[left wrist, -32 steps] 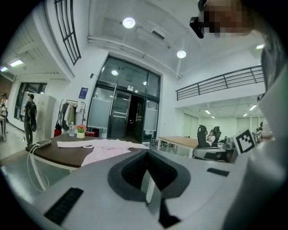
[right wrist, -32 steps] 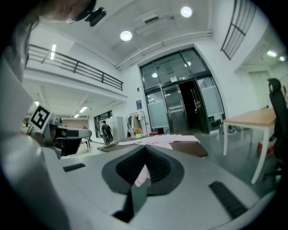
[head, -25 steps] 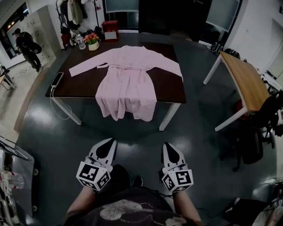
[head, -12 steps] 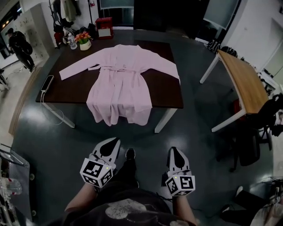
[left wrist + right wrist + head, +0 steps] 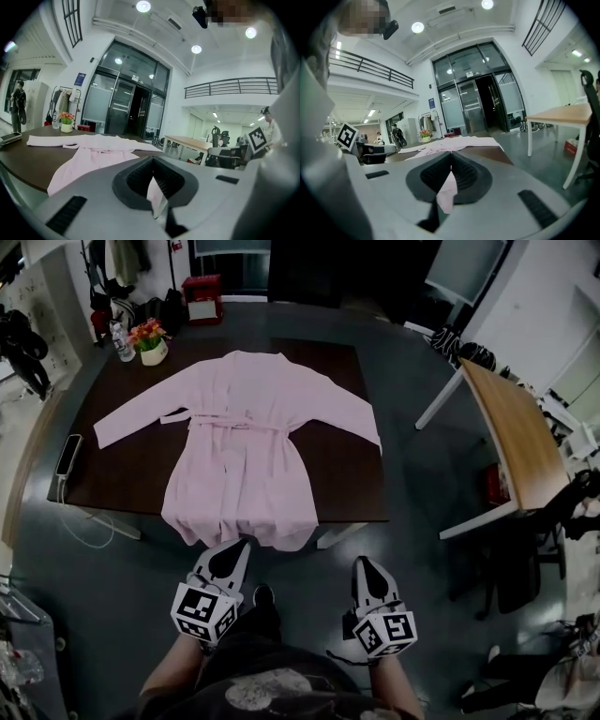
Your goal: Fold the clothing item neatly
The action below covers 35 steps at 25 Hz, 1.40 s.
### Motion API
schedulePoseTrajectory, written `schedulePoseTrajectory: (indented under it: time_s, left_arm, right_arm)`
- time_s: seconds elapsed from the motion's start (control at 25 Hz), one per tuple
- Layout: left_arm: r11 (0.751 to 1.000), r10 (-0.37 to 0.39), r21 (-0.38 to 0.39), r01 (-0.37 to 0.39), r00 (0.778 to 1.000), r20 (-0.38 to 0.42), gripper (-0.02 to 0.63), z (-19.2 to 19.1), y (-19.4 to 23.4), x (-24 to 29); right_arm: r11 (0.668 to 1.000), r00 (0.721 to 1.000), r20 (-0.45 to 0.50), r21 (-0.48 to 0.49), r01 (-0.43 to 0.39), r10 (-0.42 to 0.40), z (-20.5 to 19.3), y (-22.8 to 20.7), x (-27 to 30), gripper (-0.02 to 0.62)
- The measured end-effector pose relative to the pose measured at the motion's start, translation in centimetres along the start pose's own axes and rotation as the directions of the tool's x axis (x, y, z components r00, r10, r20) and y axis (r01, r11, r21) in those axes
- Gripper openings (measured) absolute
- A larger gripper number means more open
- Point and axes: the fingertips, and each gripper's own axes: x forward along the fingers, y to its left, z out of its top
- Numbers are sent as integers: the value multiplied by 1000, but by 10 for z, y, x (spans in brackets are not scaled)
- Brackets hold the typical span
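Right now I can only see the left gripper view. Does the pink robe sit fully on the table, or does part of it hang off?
Observer: The head view shows the pale pink long-sleeved robe spread flat on the dark brown rectangular table, with its hem hanging over the near edge.
Operator: What are the right tongs doing?
Observer: The right tongs are shut and grip nothing. They point at that hem, beside the left tongs.
Operator: Any snag risk at the table's left edge?
Observer: Possibly. A white cable runs from the flat dark phone and hangs off that edge.
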Motion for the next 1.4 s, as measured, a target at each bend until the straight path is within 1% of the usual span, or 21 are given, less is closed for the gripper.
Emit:
schedulePoseTrajectory:
  time_s: [0.16, 0.32, 0.48, 0.6, 0.76, 0.84, 0.96, 1.08, 1.2, 1.32, 1.4]
  left_arm:
    - [1000, -17, 7, 17, 1000, -5, 11, 22, 38, 44]
    - [999, -52, 9, 52, 998, -37, 9, 27, 63, 94]
    - [993, -111, 21, 112, 993, -35, 11, 39, 50, 136]
    - [988, -146, 36, 149, 987, -64, 9, 39, 39, 160]
    - [990, -138, 8, 139, 988, -75, 11, 45, 26, 186]
    - [994, -112, 12, 113, 991, -73, 9, 50, 22, 203]
    - [999, -52, 11, 53, 995, -81, 11, 55, 17, 230]
    - [1000, -7, 8, 8, 993, -117, 9, 53, 6, 263]
    - [1000, 13, 21, -10, 989, -148, 9, 48, -13, 295]
    - [1000, 25, 11, -23, 983, -181, 11, 40, -24, 323]
    - [999, 38, -2, -40, 976, -213, 9, 33, -29, 340]
  right_arm:
    - [1000, 1000, 2, -24, -11, 11, 30, -4, 65, -6]
    - [999, 999, 19, -23, 46, -45, 42, -24, 98, -6]
    - [992, 993, -1, -32, 122, -122, 44, -67, 104, -6]
    - [980, 980, 11, -15, 196, -196, 50, -109, 103, -6]
    - [963, 963, 14, 9, 271, -271, 52, -171, 108, -6]
    - [958, 959, 4, 36, 283, -283, 49, -200, 118, -6]
    - [966, 967, -36, 57, 253, -251, 41, -232, 144, -6]
    - [974, 976, -56, 69, 216, -213, 40, -265, 167, -6]
    - [980, 981, -88, 84, 178, -170, 32, -297, 184, -6]
    - [987, 981, -154, 93, 130, -115, 10, -319, 205, -6]
    - [992, 976, -205, 86, 94, -74, -7, -327, 219, -6]
